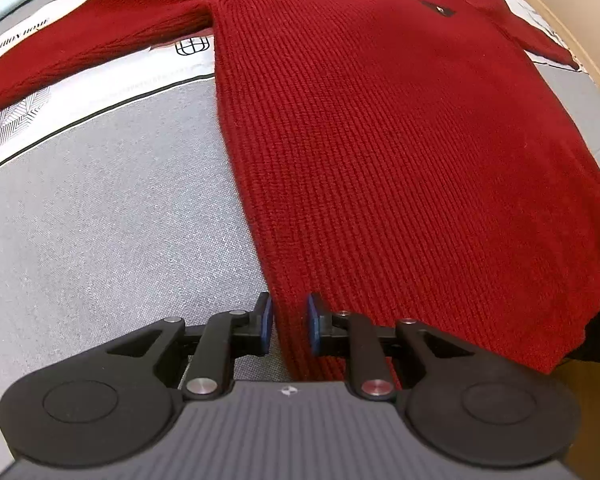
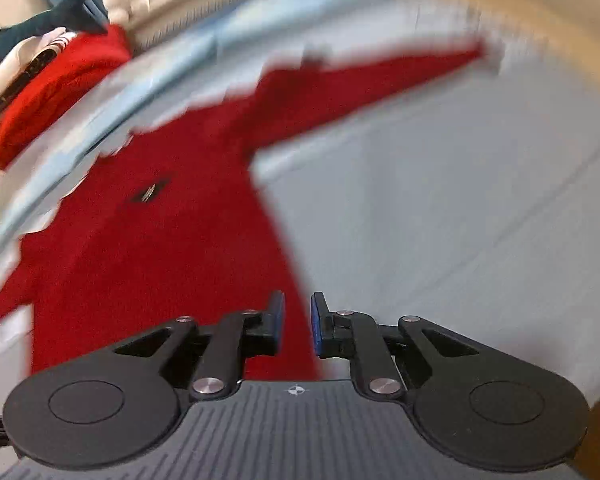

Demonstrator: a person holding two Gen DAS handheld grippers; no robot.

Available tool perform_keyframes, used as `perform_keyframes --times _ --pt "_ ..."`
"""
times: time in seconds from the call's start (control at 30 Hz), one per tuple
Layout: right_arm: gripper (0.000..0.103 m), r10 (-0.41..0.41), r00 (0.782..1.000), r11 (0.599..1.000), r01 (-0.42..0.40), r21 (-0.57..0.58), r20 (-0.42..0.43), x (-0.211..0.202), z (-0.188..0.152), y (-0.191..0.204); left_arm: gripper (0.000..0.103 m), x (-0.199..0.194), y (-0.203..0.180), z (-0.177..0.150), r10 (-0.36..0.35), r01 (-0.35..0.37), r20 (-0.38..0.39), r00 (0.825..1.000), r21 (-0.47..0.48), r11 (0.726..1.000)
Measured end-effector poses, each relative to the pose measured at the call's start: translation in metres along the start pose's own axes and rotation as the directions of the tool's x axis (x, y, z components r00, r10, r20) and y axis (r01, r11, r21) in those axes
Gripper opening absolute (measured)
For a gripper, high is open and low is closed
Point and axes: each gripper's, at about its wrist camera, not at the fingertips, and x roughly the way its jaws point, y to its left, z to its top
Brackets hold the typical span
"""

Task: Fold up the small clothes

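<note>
On the grey bed cover [image 1: 100, 240]: one dark red ribbed knit sweater [image 1: 380, 140], laid flat, body spread, both sleeves stretched outward; small dark logo patch [image 1: 438, 9] on the chest. Printed white panel [image 1: 112, 80] of the cover, with black line drawings and lettering, lies under the sleeve on the left of the left wrist view. Left gripper [image 1: 289, 322]: jaws a narrow gap apart, straddling the sweater's side edge near the hem; whether the blue pads press the knit cannot be told. Right gripper [image 2: 298, 322]: jaws likewise narrowly parted, nothing visibly clamped, poised over the sweater's opposite hem corner; view heavily blurred. Far edge, right wrist view: pale blue fabric [image 2: 260, 12] along the bed, and a heap of clothes [image 2: 52, 72] including a bright red item, well apart from the sweater.
</note>
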Motion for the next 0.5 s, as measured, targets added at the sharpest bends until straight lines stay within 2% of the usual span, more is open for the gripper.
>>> perform_keyframes --times 0.07,0.1,0.13,0.2,0.23,0.27,0.3,0.33,0.37,0.4,0.5 --pt "0.055 -0.024 0.998 0.999 0.022 -0.036 -0.066 0.021 -0.009 0.004 0.02 0.001 -0.004 -0.001 0.01 -0.01 0.001 1.0 0.008 1.0" --pt "0.056 -0.064 0.994 0.995 0.056 -0.087 -0.092 0.031 -0.014 0.009 0.02 -0.001 -0.006 -0.002 0.017 -0.017 0.004 1.0 0.012 1.0" --pt "0.056 -0.107 0.987 0.985 0.089 -0.15 -0.119 0.04 -0.02 0.013 0.021 -0.004 -0.007 -0.001 0.028 -0.028 0.013 1.0 0.013 1.0" --pt "0.055 -0.193 0.973 0.952 0.154 -0.263 -0.128 0.051 -0.029 0.012 0.024 -0.018 -0.013 0.002 0.078 -0.08 0.099 0.992 0.014 0.997" --pt "0.055 -0.212 0.971 0.936 0.17 -0.307 -0.108 0.053 -0.032 0.017 0.038 -0.027 -0.018 0.003 0.097 -0.101 0.171 0.981 0.016 0.995" --pt "0.048 -0.228 0.969 0.92 0.183 -0.347 -0.092 0.051 -0.033 0.02 0.062 -0.034 -0.024 0.006 0.098 -0.107 0.244 0.965 0.022 0.994" --pt "0.043 -0.245 0.967 0.908 0.202 -0.366 -0.073 0.053 -0.032 0.028 0.073 -0.038 -0.03 0.009 0.098 -0.11 0.31 0.946 0.019 0.994" --pt "0.039 -0.273 0.96 0.896 0.233 -0.377 -0.056 0.051 -0.032 0.028 0.09 -0.039 -0.036 0.013 0.107 -0.118 0.366 0.924 0.008 0.993" --pt "0.039 -0.317 0.948 0.877 0.277 -0.392 -0.039 0.051 -0.032 0.027 0.093 -0.036 -0.043 0.02 0.117 -0.125 0.407 0.906 -0.007 0.992" --pt "0.039 -0.341 0.94 0.866 0.302 -0.398 -0.029 0.05 -0.031 0.025 0.093 -0.029 -0.049 0.03 0.121 -0.124 0.426 0.897 -0.019 0.992" --pt "0.04 -0.348 0.937 0.87 0.314 -0.381 -0.023 0.044 -0.03 0.022 0.093 0.002 -0.067 0.057 0.124 -0.102 0.473 0.873 -0.072 0.992"
